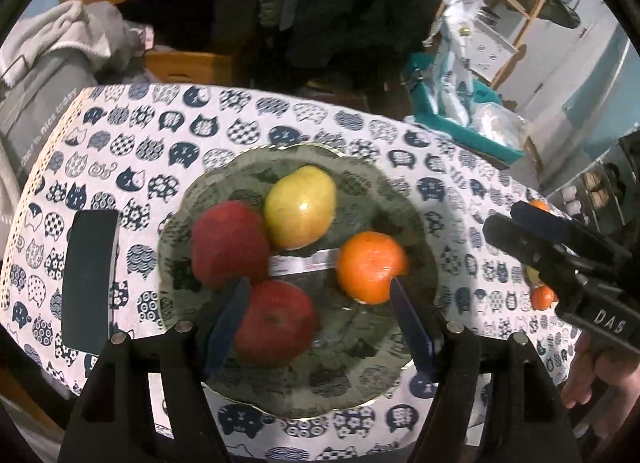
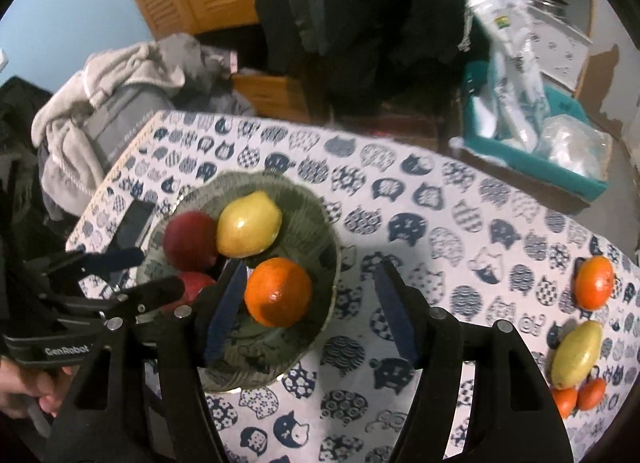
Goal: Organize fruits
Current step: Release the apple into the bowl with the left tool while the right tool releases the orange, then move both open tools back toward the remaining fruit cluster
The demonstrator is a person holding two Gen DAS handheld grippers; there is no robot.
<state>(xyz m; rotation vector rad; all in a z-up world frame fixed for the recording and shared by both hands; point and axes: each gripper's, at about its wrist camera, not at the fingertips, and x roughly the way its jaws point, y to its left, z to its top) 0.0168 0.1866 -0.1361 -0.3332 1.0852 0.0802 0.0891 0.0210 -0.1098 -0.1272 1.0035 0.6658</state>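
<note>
A green glass plate [image 1: 360, 375] holds two red apples [image 1: 228, 243] [image 1: 276, 323], a yellow-green fruit [image 1: 300, 211] and an orange [image 1: 370, 267]. My left gripper [image 1: 318, 283] hangs open above the plate. The near apple sits by its left finger, with a gap to the right finger. In the right wrist view my right gripper [image 2: 310, 267] is open over the plate's [image 2: 312, 215] right edge. The orange [image 2: 278, 291] lies in the plate beside its left finger, untouched by the right one. The left gripper [image 2: 160, 269] shows at the left, empty.
On the cat-print tablecloth at the right lie an orange [image 2: 594, 283], a yellow-green fruit [image 2: 576, 355] and two small oranges [image 2: 580, 395]. A dark phone [image 1: 90, 279] lies left of the plate. A teal basket [image 2: 520, 151] with bags stands beyond the table.
</note>
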